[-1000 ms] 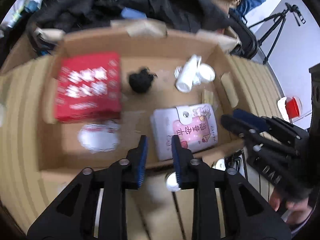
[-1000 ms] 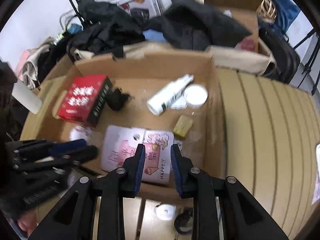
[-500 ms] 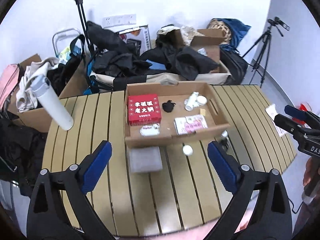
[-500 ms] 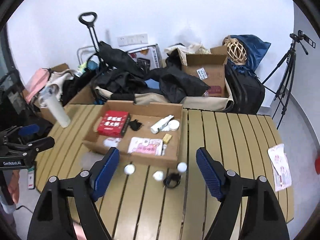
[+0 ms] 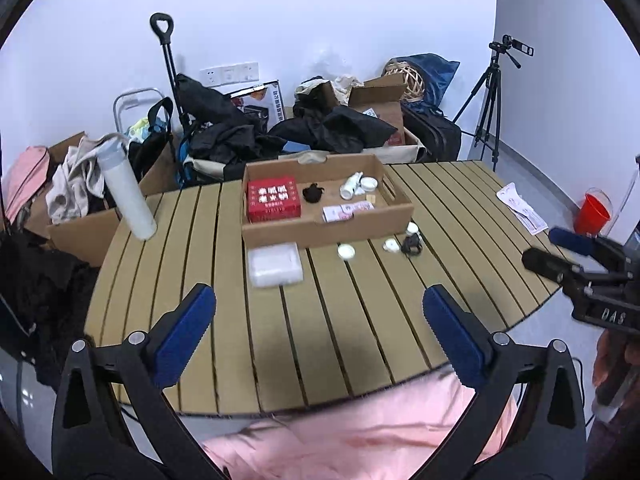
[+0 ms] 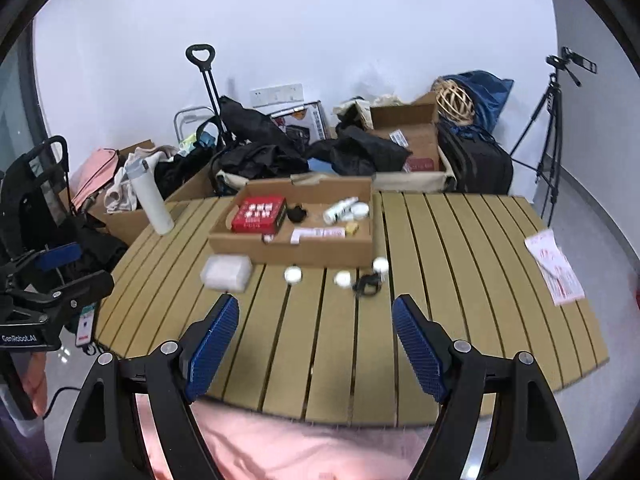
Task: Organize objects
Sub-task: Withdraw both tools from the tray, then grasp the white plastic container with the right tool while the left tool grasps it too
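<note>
Both grippers, left gripper and right gripper, gape wide and empty. Loose white caps lie just before the cardboard box. Approach one cap squarely, low.

Both wrist cameras look from the near edge of the slatted table, facing the far wall, well back from the cardboard tray. The left view sits left of the tray, the right view further right. Both share the tray, tabletop and clutter behind; each glimpses the other's gripper.
</note>
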A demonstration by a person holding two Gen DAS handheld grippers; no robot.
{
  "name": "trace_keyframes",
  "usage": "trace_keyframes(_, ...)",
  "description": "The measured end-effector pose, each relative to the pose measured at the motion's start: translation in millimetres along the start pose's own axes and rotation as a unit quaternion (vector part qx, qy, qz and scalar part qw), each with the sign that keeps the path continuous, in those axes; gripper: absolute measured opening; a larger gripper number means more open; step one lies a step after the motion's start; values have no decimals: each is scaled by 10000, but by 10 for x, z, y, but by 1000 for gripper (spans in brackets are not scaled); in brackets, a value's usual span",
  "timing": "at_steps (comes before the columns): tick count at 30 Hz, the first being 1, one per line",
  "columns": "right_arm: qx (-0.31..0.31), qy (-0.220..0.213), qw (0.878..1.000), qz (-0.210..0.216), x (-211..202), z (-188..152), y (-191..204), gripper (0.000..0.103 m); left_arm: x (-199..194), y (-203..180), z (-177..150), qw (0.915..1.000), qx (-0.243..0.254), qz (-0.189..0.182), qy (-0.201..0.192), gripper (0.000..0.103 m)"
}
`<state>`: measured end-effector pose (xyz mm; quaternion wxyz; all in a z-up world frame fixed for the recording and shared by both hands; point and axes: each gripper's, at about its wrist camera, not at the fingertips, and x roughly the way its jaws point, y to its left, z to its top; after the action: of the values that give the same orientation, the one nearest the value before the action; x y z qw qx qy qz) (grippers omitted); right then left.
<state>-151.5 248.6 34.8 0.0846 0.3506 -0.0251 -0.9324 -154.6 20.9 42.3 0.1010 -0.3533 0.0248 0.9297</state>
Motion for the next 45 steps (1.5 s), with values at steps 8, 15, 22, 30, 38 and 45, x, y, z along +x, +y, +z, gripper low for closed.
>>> trace_keyframes(8,102,332,9994,-1,61,-445,110,82,159,-46,-213,9993,-63,-274,231,103)
trace_keyframes(15,116,481,9988,-52,209,-530,87,82,305,-28,-309,9987,-162,-323,348,103)
trace_keyframes(22,184,601,9980,-85,477,-494,9,82,638,38,-289,9974,-212,-437,525,103)
trace_keyframes(30,355,836,9958,-97,1090,-387,-90,82,1360,533,-164,9931,-597,-439,914,103)
trace_keyframes(38,278,1116,9907,727,1970,-97,132,76,2145,973,54,9889,-789,-479,1162,101)
trace_keyframes(45,242,1440,9795,1384,2832,140,765,56,2684,1240,75,9772,-970,-819,1700,49)
